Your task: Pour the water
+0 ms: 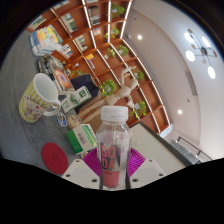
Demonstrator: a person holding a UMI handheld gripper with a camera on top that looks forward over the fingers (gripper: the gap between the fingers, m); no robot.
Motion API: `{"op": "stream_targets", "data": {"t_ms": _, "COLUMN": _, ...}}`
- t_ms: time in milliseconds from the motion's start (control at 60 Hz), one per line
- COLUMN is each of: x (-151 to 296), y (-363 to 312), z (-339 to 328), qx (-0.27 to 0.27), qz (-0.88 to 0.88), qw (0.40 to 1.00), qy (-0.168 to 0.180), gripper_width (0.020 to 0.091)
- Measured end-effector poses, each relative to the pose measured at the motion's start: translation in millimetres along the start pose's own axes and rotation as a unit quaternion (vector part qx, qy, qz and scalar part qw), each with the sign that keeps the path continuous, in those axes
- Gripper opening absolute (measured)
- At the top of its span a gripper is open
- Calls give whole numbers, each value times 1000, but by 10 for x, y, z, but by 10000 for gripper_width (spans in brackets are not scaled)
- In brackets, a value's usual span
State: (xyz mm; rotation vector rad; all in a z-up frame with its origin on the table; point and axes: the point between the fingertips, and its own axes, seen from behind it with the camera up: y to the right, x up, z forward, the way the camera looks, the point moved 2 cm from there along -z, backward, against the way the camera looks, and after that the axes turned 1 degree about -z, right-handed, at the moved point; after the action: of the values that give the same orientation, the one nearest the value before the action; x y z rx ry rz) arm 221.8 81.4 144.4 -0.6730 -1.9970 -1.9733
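Bottle point(113, 140), clear plastic with a white cap and a red lower part, is standing upright between the two fingers of the tongs point(112, 163). We are seeing the pink pads point(93, 161) lying close against its sides, so we are judging that the tongs are pinching the bottle about its lower body. The whole view is tilting, with the worktop point(20, 135) slanting beside it. We are expecting thin, smooth walls that give under pressure and may slip; a hold low on the body, below the shoulder, seems soundest. How full it is we cannot tell, so its weight remains uncertain. A mug point(39, 97) is resting on the worktop beyond and to one side, well apart from the bottle, with a red lid point(54, 157) lying nearer the fingers.
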Motion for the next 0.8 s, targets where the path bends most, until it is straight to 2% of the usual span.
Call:
{"op": "stream_targets", "data": {"t_ms": 183, "x": 595, "y": -19, "z": 31, "qx": -30, "qz": -235, "qw": 971, "qy": 31, "gripper_width": 327}}
{"op": "stream_targets", "data": {"t_ms": 483, "x": 1171, "y": -278, "z": 29, "qx": -64, "qz": -504, "qw": 858, "qy": 78, "gripper_width": 327}}
{"op": "stream_targets", "data": {"t_ms": 583, "x": 1185, "y": -393, "z": 43, "qx": -63, "qz": -536, "qw": 839, "qy": 75, "gripper_width": 326}}
{"op": "stream_targets", "data": {"t_ms": 800, "x": 1069, "y": -354, "z": 81, "qx": -66, "qz": -525, "qw": 847, "qy": 53, "gripper_width": 326}}
